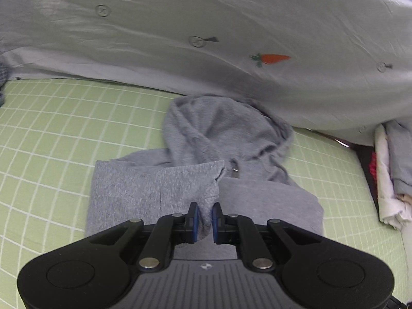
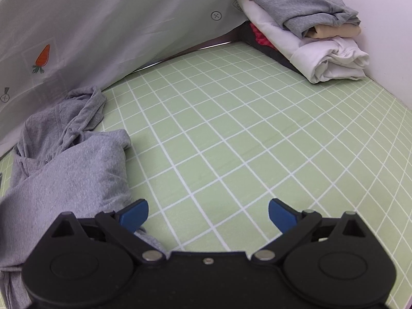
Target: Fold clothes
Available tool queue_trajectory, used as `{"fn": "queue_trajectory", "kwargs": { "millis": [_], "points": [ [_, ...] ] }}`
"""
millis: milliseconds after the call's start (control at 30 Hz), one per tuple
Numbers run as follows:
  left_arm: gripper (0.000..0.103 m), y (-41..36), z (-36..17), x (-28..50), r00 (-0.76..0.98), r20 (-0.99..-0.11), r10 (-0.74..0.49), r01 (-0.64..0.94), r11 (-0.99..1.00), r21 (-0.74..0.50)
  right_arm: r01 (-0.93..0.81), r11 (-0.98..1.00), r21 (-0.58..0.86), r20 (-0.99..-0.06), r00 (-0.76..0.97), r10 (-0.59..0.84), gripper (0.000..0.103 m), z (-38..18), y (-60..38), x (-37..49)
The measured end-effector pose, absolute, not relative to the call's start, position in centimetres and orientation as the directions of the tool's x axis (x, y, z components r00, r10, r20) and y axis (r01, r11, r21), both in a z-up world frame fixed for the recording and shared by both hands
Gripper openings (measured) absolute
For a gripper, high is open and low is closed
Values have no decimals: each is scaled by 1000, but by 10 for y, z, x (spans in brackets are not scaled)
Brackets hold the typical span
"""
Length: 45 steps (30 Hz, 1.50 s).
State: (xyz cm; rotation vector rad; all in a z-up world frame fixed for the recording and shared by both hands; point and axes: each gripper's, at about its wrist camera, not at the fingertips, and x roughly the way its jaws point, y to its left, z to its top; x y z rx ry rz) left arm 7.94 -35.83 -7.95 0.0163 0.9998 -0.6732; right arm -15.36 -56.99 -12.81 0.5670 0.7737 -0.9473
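A grey zip hoodie [image 1: 206,154] lies on the green checked sheet [image 1: 64,134], its hood bunched toward the back. My left gripper [image 1: 204,220] is shut on a fold of the hoodie's grey fabric, which is lifted and drawn over the body. In the right wrist view the same hoodie [image 2: 72,159] lies at the left. My right gripper [image 2: 208,213] stands open over the bare sheet [image 2: 244,141], its left finger [image 2: 135,213] just beside the hoodie's edge, with nothing between the fingers.
A pale grey quilt [image 1: 206,25] with a carrot print runs along the back. A stack of folded clothes [image 2: 309,31] sits in the far right corner against a white wall [image 2: 373,13]; the stack [image 1: 391,175] also shows at the left view's right edge.
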Motion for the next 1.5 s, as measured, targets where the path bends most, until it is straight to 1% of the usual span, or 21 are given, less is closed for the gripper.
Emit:
{"fn": "queue_trajectory", "kwargs": {
  "millis": [67, 133, 167, 200, 267, 333, 500, 633, 733, 833, 900, 1033, 1067, 1100, 1133, 1200, 1267, 1333, 1367, 1400, 1500],
  "points": [
    [23, -377, -79, 62, 321, -793, -517, 579, 770, -268, 883, 456, 112, -788, 358, -500, 101, -129, -575, -162],
    [48, -385, -81, 51, 312, -802, -509, 601, 760, -248, 892, 433, 128, -788, 356, -502, 101, -130, -580, -170],
    [56, -387, -82, 46, 313, -805, -504, 607, 758, -238, 895, 424, 135, -788, 357, -502, 101, -130, -582, -173],
    [69, -389, -82, 41, 315, -807, -500, 614, 756, -229, 898, 418, 140, -787, 357, -503, 101, -131, -583, -175],
    [73, -387, -82, 40, 330, -814, -478, 612, 765, -201, 896, 419, 151, -784, 367, -501, 101, -132, -586, -175],
    [85, -381, -82, 43, 353, -822, -448, 598, 783, -171, 885, 438, 158, -777, 386, -498, 103, -132, -586, -171],
    [86, -357, -90, 64, 396, -853, -340, 512, 853, -103, 778, 596, 198, -755, 509, -414, 103, -121, -572, -130],
    [86, -338, -104, 76, 418, -873, -251, 438, 898, -49, 632, 749, 200, -714, 618, -330, 103, -110, -546, -86],
    [86, -326, -113, 89, 415, -887, -200, 390, 920, -24, 551, 815, 180, -733, 627, -263, 103, -111, -527, -53],
    [86, -319, -121, 100, 404, -899, -167, 360, 933, -12, 500, 844, 195, -763, 618, -190, 102, -120, -509, -28],
    [86, -316, -127, 105, 396, -906, -149, 348, 938, -3, 475, 856, 202, -778, 610, -154, 97, -127, -498, -14],
    [86, -312, -137, 111, 372, -916, -149, 337, 941, -17, 425, 890, 165, -795, 591, -135, 91, -136, -476, 2],
    [86, -311, -139, 112, 365, -919, -153, 335, 942, -24, 409, 899, 159, -795, 593, -129, 86, -137, -472, 5],
    [86, -311, -141, 113, 360, -920, -155, 335, 942, -27, 396, 904, 162, -793, 597, -119, 76, -138, -469, 7],
    [87, -311, -142, 114, 358, -921, -157, 337, 941, -29, 385, 907, 169, -791, 602, -108, 71, -138, -466, 9],
    [87, -311, -144, 115, 353, -922, -161, 342, 939, -33, 355, 915, 191, -796, 602, -67, 58, -140, -463, 12],
    [87, -311, -146, 116, 349, -923, -163, 343, 938, -36, 334, 923, 191, -801, 597, -50, 52, -143, -458, 15],
    [87, -310, -146, 117, 347, -923, -165, 344, 938, -38, 321, 930, 181, -800, 597, -50, 40, -143, -455, 16],
    [87, -310, -146, 117, 346, -923, -166, 344, 938, -40, 315, 932, 182, -800, 598, -46, 24, -142, -455, 15],
    [87, -309, -145, 117, 346, -923, -167, 343, 938, -41, 312, 932, 185, -800, 598, -42, 12, -142, -456, 15],
    [87, -308, -141, 117, 352, -920, -170, 337, 940, -45, 299, 932, 206, -787, 617, -24, 8, -135, -460, 10]
  ]
}}
